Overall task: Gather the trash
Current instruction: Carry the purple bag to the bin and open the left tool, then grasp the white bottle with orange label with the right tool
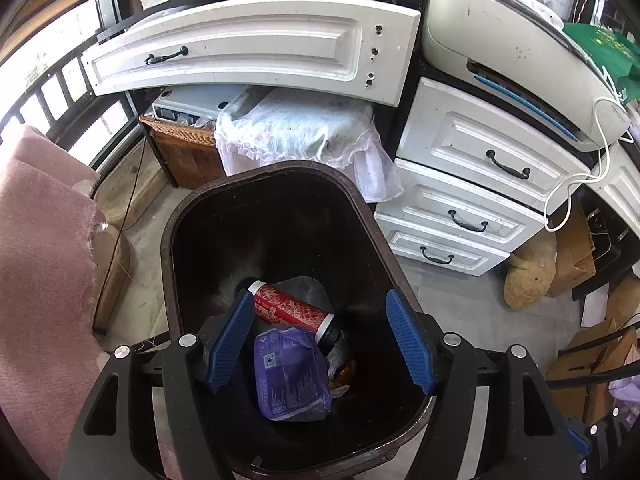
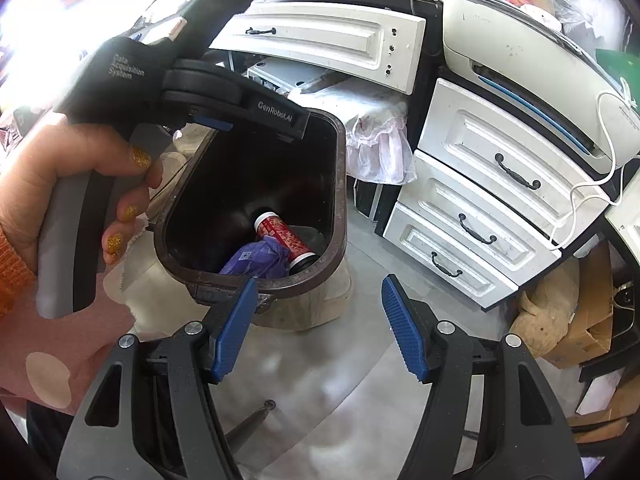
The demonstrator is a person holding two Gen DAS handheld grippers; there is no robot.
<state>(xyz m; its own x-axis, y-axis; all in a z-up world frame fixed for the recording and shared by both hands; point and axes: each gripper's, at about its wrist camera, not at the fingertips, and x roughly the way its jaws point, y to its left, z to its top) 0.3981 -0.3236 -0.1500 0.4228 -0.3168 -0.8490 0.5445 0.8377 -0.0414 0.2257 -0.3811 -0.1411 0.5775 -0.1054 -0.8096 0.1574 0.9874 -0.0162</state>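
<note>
- Bin [image 1: 280, 216] mouth open; upper interior free, bottle [image 1: 294, 312] and purple wrapper [image 1: 290, 376] fill bottom.
- Drawers [image 1: 480, 184] crowd bin's right; floor [image 2: 320, 380] under right tool [image 2: 316, 328] free.

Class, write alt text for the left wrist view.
An open left gripper hovers over a dark brown plastic bin holding a red cylindrical can and a crumpled purple wrapper. White drawers stand behind.

We read "Data Acquisition System" in pale letters on the black body of the left gripper [image 2: 256, 120], and "GenRobot.AI" on its arm above the bin. Print on the purple packet [image 1: 290, 376] and red can [image 1: 294, 310] is too small to read.
</note>
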